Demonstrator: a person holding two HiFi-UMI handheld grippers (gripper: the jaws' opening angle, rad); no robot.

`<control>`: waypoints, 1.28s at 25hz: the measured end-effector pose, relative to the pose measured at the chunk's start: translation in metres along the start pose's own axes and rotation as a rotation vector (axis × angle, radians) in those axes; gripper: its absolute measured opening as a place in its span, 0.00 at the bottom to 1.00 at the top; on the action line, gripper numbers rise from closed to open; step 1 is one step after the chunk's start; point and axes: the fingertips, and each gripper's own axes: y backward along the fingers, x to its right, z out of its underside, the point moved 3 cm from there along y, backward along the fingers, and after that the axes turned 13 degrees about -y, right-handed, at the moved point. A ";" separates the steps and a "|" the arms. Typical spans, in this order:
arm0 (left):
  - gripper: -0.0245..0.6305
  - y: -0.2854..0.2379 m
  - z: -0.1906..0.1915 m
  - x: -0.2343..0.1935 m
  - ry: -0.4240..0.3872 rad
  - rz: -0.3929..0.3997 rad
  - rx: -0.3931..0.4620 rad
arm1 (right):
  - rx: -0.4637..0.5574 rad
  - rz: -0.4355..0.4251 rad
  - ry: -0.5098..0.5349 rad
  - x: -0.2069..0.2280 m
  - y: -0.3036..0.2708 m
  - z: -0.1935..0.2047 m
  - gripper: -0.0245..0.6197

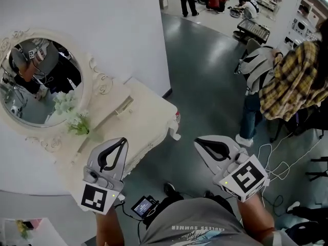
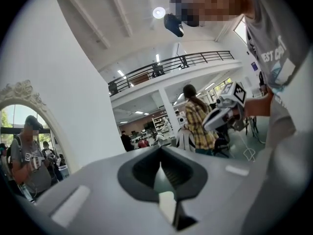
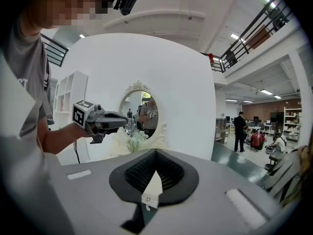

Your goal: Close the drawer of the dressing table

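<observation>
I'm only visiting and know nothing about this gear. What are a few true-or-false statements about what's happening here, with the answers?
1. The left gripper is clamped on the flowers. False: its jaws are together on nothing, away from the flowers.
2. An oval mirror stands on the dressing table. True.
3. The right gripper rests on the dressing table. False: it is held in the air beside it, shut and empty.
4. A person in a yellow plaid shirt is at the right. True.
</observation>
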 end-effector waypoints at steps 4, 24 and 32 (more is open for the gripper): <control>0.04 0.002 0.013 -0.023 0.001 0.016 0.030 | -0.008 0.040 0.010 -0.008 -0.017 -0.007 0.04; 0.04 0.050 0.087 -0.093 0.069 -0.123 -0.035 | -0.040 -0.053 0.115 -0.030 -0.128 -0.035 0.04; 0.04 0.062 0.107 -0.122 0.098 -0.266 -0.174 | -0.084 -0.221 0.127 -0.006 -0.207 -0.045 0.04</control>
